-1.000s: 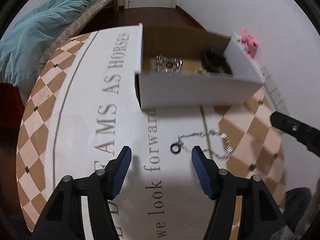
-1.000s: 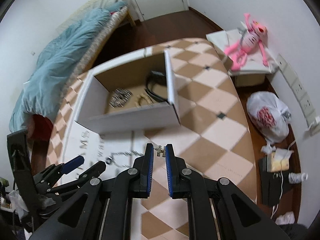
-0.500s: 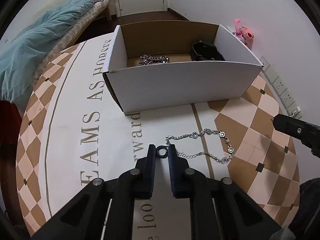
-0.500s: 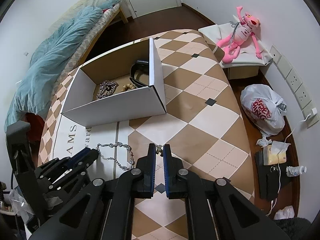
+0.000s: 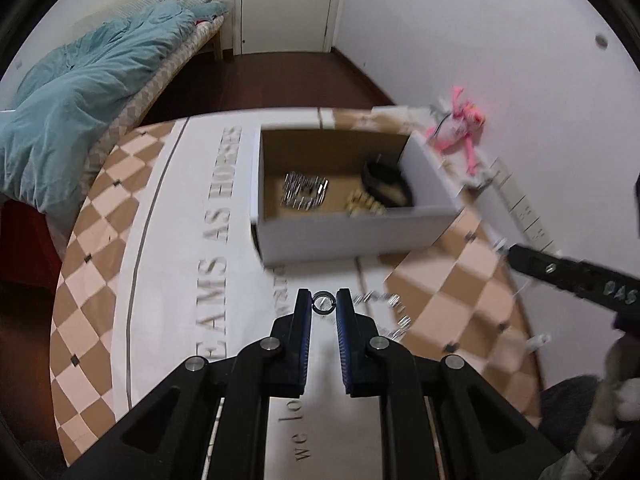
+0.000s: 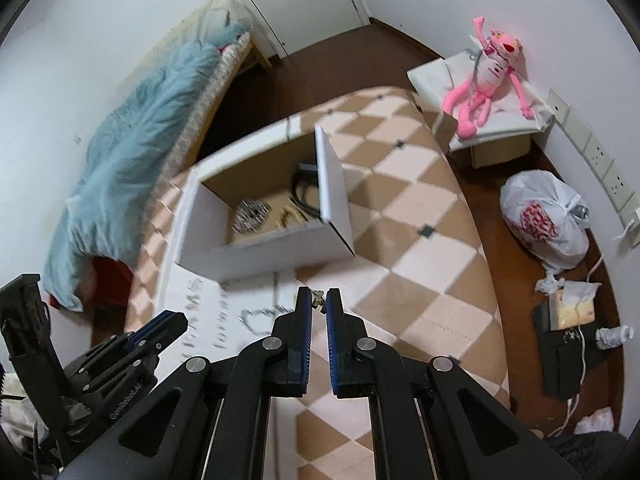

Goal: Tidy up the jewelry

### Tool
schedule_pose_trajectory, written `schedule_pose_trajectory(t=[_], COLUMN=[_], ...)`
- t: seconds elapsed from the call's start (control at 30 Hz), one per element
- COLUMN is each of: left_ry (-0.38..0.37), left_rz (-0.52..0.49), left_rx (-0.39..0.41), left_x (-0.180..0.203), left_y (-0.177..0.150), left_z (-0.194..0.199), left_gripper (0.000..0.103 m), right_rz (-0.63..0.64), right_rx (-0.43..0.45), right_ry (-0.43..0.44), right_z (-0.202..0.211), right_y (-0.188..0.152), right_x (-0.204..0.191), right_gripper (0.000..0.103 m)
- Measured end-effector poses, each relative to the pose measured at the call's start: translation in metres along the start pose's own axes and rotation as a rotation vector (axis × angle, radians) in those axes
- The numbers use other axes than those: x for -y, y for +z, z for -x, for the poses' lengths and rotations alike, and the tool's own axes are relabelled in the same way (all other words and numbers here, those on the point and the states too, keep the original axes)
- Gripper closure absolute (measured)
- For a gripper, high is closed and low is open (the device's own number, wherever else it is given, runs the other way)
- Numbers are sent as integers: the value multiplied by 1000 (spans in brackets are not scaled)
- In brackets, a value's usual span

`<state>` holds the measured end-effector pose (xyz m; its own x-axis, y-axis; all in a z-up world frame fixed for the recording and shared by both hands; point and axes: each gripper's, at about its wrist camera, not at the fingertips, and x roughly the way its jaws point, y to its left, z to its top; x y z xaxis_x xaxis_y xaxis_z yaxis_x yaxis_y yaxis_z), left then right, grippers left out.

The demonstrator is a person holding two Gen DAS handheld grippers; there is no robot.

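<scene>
Left wrist view: left gripper (image 5: 324,305) jaws narrow, pinching the ring end (image 5: 323,303) of the silver chain (image 5: 386,308), which trails blurred toward the right, in front of the white box (image 5: 352,236). Box holds other jewelry (image 5: 305,194).

Right wrist view: right gripper (image 6: 319,305) jaws narrow, clamping the chain's clasp end (image 6: 319,301), in front of the box.

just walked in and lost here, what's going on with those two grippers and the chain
A person is tidying jewelry with two hand-held grippers. The left gripper is shut on the ring end of a silver chain, and the right gripper pinches the clasp end. The chain hangs between them over the checkered table, just in front of the white box, which already holds other jewelry. It is not in the box yet.
</scene>
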<state>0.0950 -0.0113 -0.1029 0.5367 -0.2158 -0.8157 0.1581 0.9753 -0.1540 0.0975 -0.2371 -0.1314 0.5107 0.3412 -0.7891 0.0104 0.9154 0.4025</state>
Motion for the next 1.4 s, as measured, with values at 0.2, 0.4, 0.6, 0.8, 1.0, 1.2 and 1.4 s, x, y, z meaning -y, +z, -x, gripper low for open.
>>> schedule_pose_trajectory(t=[0.2,0.4,0.6,0.8,1.0,1.2,1.4], left_ry=[-107,-103,-58,21,96,214,255], left_rz=[40,71,115,108,104,65,39], left_rx=[-14,-95,-175,-153,-130,-95,-75], left_x=[-2,-16,-31,-36,-45,-44,-40], left_y=[66,114,136,148,146,129,112], left_z=[-3,-43,-74,-70,-63,-54,-47], left_gripper=[93,93,92,48,36,4,2], right_rz=[35,80,81,82,132,237,272], right_rx=[8,-119,-251,-260,-209,-157,-186], right_ry=[68,65,24,-25,-98,-278,-335], right_z=[-5,-62,-112,-118,-103,-88,-88], right_y=[50,98,125,139,139,124,102], right_x=[-28,-49,-53,-50,-54,-60,-60], right_gripper=[96,96,94,69,69,13,6])
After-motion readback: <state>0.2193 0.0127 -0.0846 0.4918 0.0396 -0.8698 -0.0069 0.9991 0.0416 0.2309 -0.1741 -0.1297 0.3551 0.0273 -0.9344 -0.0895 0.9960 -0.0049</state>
